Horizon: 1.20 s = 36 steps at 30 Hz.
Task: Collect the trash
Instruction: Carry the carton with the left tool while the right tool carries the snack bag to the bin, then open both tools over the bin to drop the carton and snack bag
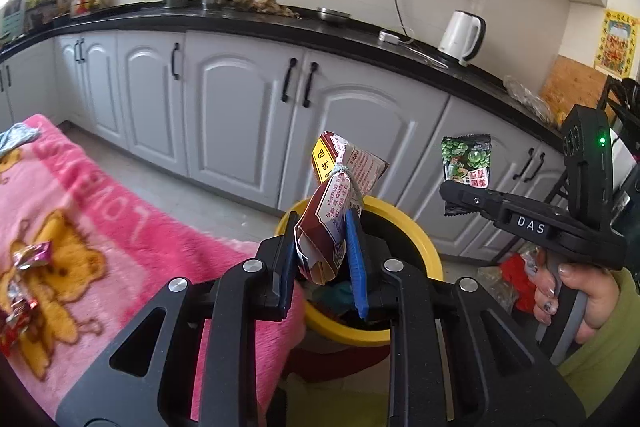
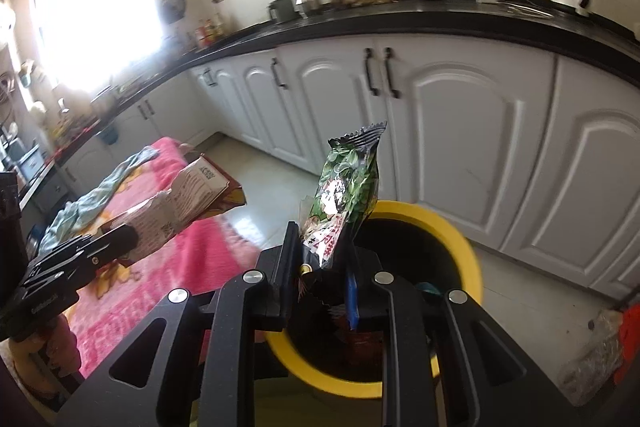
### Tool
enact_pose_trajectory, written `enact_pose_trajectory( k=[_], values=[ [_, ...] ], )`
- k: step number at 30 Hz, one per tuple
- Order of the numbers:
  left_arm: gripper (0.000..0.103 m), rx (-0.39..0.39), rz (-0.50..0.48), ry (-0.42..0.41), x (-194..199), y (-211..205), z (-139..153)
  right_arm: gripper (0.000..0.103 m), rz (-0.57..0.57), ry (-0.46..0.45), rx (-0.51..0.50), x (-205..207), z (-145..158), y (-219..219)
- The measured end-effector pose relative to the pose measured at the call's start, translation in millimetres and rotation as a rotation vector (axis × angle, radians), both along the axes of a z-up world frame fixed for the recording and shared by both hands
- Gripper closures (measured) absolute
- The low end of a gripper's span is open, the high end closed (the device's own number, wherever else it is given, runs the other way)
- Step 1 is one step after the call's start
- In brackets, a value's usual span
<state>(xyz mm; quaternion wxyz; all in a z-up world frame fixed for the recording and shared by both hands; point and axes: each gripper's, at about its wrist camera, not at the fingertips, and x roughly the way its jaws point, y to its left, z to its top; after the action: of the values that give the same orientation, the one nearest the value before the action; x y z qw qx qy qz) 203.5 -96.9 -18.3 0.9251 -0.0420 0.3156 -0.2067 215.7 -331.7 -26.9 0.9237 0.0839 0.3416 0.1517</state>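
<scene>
My left gripper [image 1: 320,223] is shut on a red and white snack bag [image 1: 332,203] tied with a band, held above the yellow-rimmed trash bin [image 1: 430,251]. My right gripper [image 2: 322,231] is shut on a green pea snack packet [image 2: 348,187] and holds it over the same bin [image 2: 472,259]. In the left wrist view the right gripper [image 1: 452,195] shows at the right with the green packet [image 1: 466,159]. In the right wrist view the left gripper [image 2: 120,239] shows at the left with the red bag [image 2: 180,203].
A pink blanket [image 1: 100,195] covers the surface at left, with shiny red candy wrappers [image 1: 24,283] and a light blue cloth [image 2: 92,199] on it. White cabinets [image 1: 240,107] under a black counter run behind. A plastic bag and red item [image 2: 604,339] lie on the floor right of the bin.
</scene>
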Motion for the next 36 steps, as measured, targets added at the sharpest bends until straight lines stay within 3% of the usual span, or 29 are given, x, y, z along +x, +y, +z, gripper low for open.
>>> enact_pose_trajectory(
  k=[10, 19, 23, 24, 26, 27, 29, 31, 36],
  values=[
    [0.086, 0.016, -0.061, 0.036, 15.7, -38.2, -19.1, 0.084, -0.074, 0.017, -0.019, 0.8, -15.4, -35.7],
    [0.086, 0.011, -0.074, 0.082, 28.9, -50.5, -39.7, 0.084, -0.056, 0.062, -0.033, 8.5, -32.8, -33.1],
    [0.085, 0.014, -0.060, 0.120, 36.3, -52.0, -54.7, 0.079, -0.039, 0.102, -0.041, 16.3, -46.7, -27.9],
    [0.082, 0.016, -0.044, 0.130, 38.3, -49.8, -58.2, 0.066, -0.040, 0.110, -0.043, 18.2, -50.2, -27.1],
    [0.060, 0.016, -0.024, 0.144, 40.6, -45.6, -61.6, 0.044, -0.073, 0.111, -0.060, 19.5, -55.0, -27.5],
    [0.050, 0.016, -0.008, 0.140, 40.6, -40.8, -62.2, 0.041, -0.085, 0.111, -0.061, 19.3, -56.9, -28.4],
    [0.049, 0.015, 0.022, 0.134, 39.1, -29.1, -61.3, 0.041, -0.095, 0.112, -0.067, 18.7, -58.0, -28.0],
    [0.036, 0.003, 0.058, 0.122, 34.9, -10.6, -58.7, 0.040, -0.084, 0.104, -0.069, 16.5, -55.6, -20.8],
    [0.026, 0.017, 0.190, 0.085, 19.1, 48.1, -49.7, 0.035, 0.032, 0.046, -0.096, 7.4, -39.6, 25.9]
  ],
)
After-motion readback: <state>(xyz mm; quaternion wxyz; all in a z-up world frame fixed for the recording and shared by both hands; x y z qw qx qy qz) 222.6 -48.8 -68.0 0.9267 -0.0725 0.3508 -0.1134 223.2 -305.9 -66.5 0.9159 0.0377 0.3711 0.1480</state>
